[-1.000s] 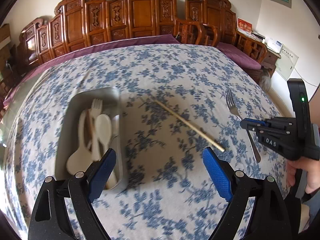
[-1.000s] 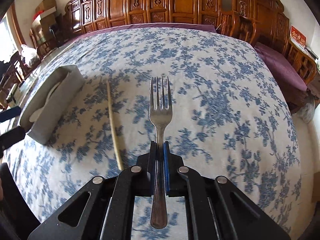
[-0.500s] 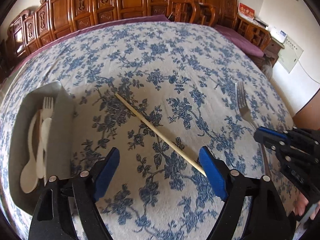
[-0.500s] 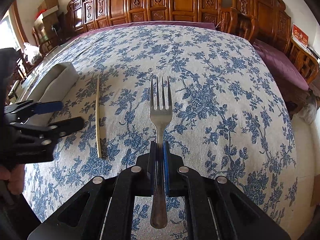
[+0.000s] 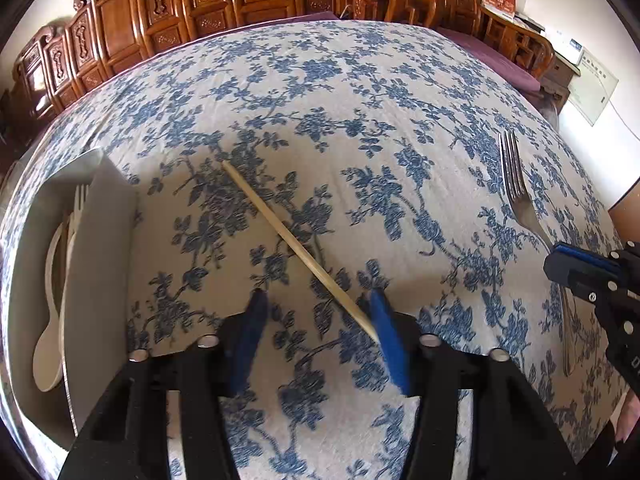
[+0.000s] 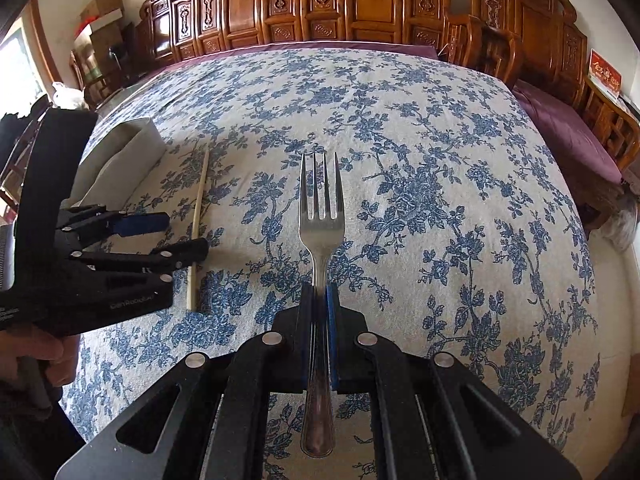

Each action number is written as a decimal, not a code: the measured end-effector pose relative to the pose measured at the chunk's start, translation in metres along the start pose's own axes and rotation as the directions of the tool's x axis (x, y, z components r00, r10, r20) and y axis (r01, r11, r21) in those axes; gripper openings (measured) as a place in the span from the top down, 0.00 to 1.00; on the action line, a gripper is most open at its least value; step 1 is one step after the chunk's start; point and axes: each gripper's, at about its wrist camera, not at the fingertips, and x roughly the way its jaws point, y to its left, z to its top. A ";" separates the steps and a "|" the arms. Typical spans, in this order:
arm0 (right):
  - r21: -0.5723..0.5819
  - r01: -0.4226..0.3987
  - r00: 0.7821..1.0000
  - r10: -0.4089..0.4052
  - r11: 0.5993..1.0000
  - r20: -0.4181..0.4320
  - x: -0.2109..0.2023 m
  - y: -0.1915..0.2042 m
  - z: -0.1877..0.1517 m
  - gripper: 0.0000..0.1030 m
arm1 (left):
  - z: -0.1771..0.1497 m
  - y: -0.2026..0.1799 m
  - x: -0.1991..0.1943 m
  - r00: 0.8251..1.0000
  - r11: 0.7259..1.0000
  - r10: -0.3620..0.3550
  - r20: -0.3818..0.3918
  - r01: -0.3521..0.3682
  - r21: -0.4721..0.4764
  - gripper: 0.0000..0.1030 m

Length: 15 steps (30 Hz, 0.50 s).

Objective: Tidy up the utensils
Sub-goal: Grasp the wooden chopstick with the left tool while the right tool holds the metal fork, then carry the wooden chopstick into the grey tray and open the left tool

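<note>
A wooden chopstick (image 5: 296,246) lies diagonally on the blue-flowered tablecloth (image 5: 360,92). My left gripper (image 5: 318,304) is open, low over the cloth, with the chopstick's near end between its fingers, close to the right pad (image 5: 386,332). It also shows in the right wrist view (image 6: 172,236) beside the chopstick (image 6: 198,216). My right gripper (image 6: 319,300) is shut on the handle of a metal fork (image 6: 321,216), tines pointing away. The fork (image 5: 516,184) and right gripper (image 5: 560,260) show at the right of the left wrist view.
A grey rectangular utensil tray (image 5: 100,264) stands at the left, holding a cream plastic spoon (image 5: 50,344) and a plastic fork (image 5: 78,208). The tray (image 6: 132,152) shows at the left of the right wrist view. Carved wooden chairs (image 6: 360,4) line the table's far side.
My left gripper has swung right from the tray, dropped over the chopstick's near end and narrowed its opening. The right gripper keeps its hold on the fork.
</note>
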 end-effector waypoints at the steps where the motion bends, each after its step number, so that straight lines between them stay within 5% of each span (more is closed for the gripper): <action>1: -0.001 0.000 1.000 0.000 1.000 0.000 0.000 0.001 0.001 0.92 | -0.002 0.004 -0.002 1.000 1.000 -0.002 -0.001 0.002 -0.004 0.66; 5: -0.004 -0.002 1.000 0.002 1.000 -0.001 -0.001 0.010 0.002 0.92 | -0.009 0.022 -0.006 1.000 1.000 -0.015 -0.016 0.014 -0.025 0.93; 15: -0.007 0.005 1.000 -0.005 1.000 0.002 -0.006 0.039 0.005 0.92 | -0.026 0.053 -0.036 0.999 0.998 -0.048 0.018 0.048 -0.034 0.96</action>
